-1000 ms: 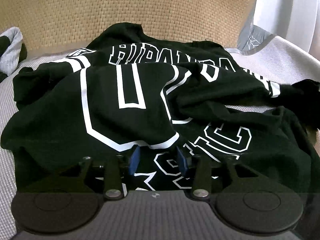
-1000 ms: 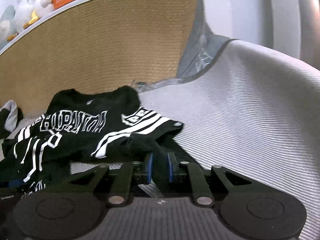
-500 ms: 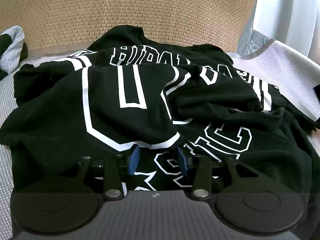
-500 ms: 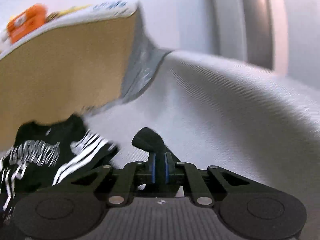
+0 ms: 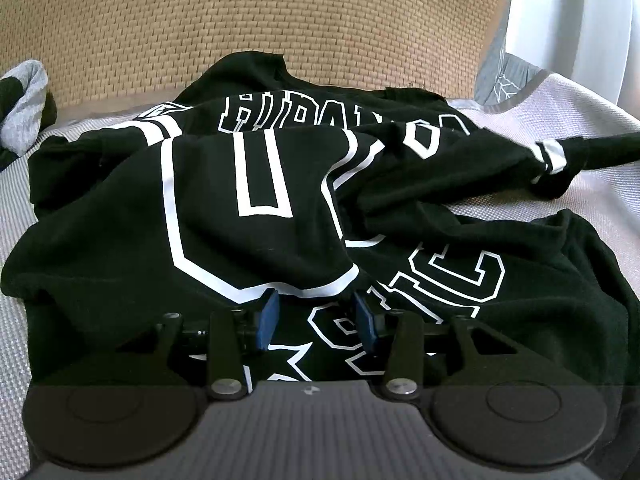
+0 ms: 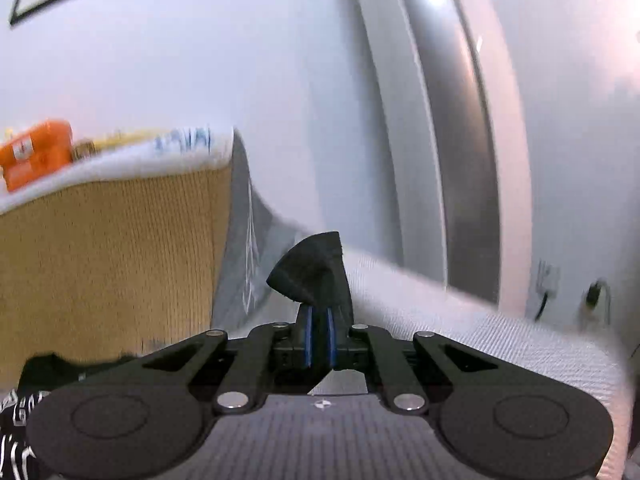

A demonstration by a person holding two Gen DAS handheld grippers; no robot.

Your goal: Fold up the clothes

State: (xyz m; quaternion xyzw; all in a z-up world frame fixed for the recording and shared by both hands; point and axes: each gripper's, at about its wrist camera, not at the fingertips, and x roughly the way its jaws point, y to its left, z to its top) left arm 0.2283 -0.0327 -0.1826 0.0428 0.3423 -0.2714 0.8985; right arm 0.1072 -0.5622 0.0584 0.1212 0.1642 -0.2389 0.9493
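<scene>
Shirt point(image 5: 256, 216), black with white lettering, lies rumpled mid-mattress point(image 5: 580, 120) against the woven headboard point(image 5: 280, 20). Right gripper point(image 6: 319, 334) is clamped on a black fabric end point(image 6: 316, 268), raised toward the mattress's right edge. Left gripper point(image 5: 316, 316) gapes empty over the hem. Judged step: spreading flat; next, pull taut.

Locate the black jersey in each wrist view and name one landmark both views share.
Left wrist: the black jersey fills the centre, crumpled on the grey cover, beyond the open left gripper.
Right wrist: a fold of it is pinched in the right gripper; more lies at the lower left edge.
Shared landmark: the woven tan headboard.
</scene>
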